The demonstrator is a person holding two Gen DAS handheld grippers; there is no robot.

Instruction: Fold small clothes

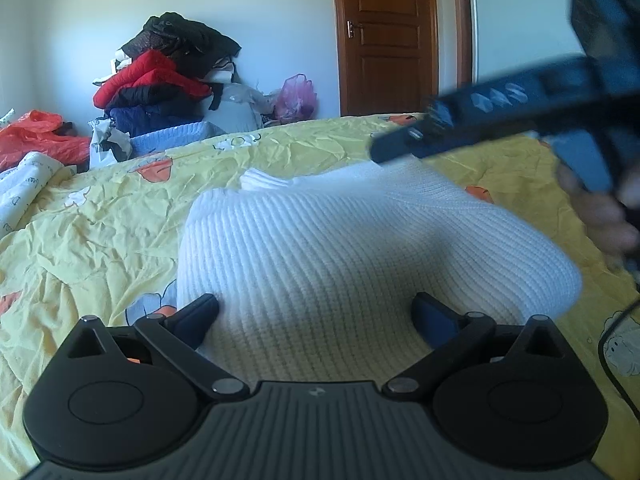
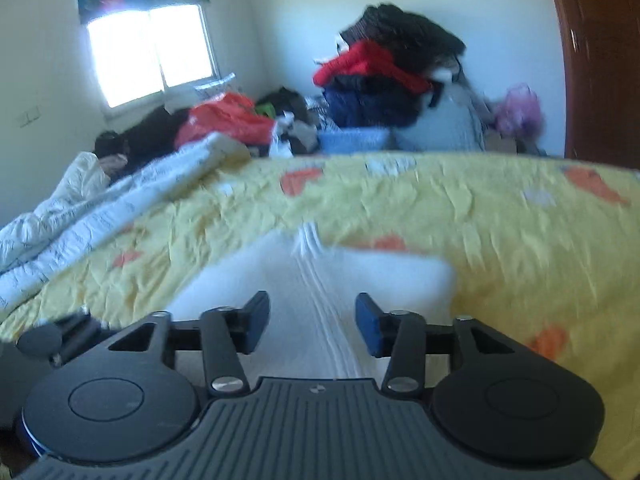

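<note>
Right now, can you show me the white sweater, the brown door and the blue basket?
white sweater [image 1: 340, 248], left wrist view, middle of the knit.
brown door [image 1: 386, 36], left wrist view, centre panel.
blue basket [image 2: 354, 140], right wrist view, front wall.

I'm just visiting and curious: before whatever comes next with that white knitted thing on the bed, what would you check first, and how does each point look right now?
1. White knitted garment lies folded on the yellow bedspread: ok.
2. Left gripper has its jaws wide apart, nothing pinched: ok.
3. Right gripper has its jaws apart over the garment, pads not pressing on it: ok.
4. Edges of the fold lined up: cannot tell, the right wrist view is blurred.
5. Grippers out of each other's way: not ok, the right one crosses the left wrist view above the garment's far edge.
</note>
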